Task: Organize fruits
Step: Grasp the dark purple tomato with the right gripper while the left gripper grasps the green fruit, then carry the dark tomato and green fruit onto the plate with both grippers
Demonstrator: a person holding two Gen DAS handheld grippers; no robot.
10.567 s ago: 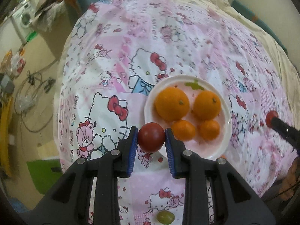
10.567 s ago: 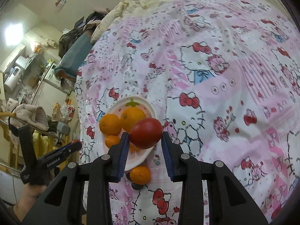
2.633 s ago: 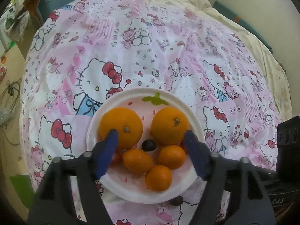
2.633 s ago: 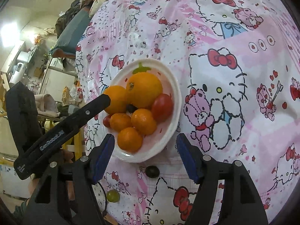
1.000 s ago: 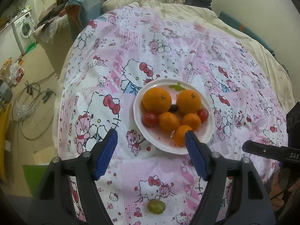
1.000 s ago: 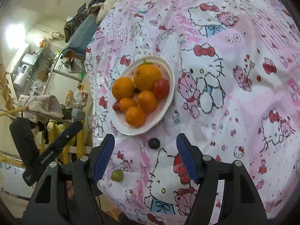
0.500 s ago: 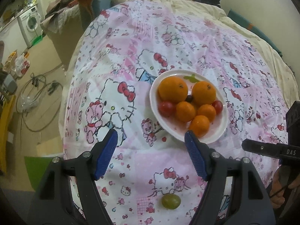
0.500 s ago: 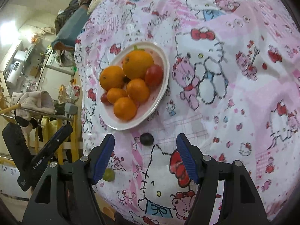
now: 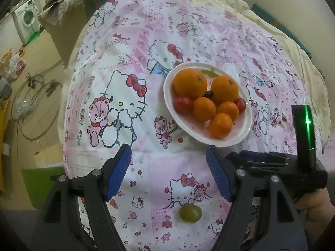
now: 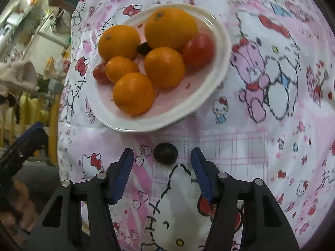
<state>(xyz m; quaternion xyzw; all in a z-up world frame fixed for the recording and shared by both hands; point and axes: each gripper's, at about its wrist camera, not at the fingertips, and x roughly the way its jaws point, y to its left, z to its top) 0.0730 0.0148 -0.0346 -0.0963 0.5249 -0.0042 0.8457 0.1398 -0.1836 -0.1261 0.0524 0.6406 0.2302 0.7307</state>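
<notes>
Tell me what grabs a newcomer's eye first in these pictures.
The white plate heaped with oranges and red tomatoes stands out on the pink cartoon-cat cloth. Next, a dark grape lies off the plate, just ahead of the open right gripper. A green grape sits alone on the cloth near the open left gripper.

A bed (image 9: 134, 48) under a pink-and-white cartoon-cat cover carries everything here. On the cover sits a white plate (image 9: 244, 133) heaped with fruit, near the bed's front edge. Just off the plate's near rim lies a dark grape (image 10: 165, 153), alone on a checked patch of fabric. A green grape (image 9: 190, 213) rests apart from the plate, close to the cover's near edge.
</notes>
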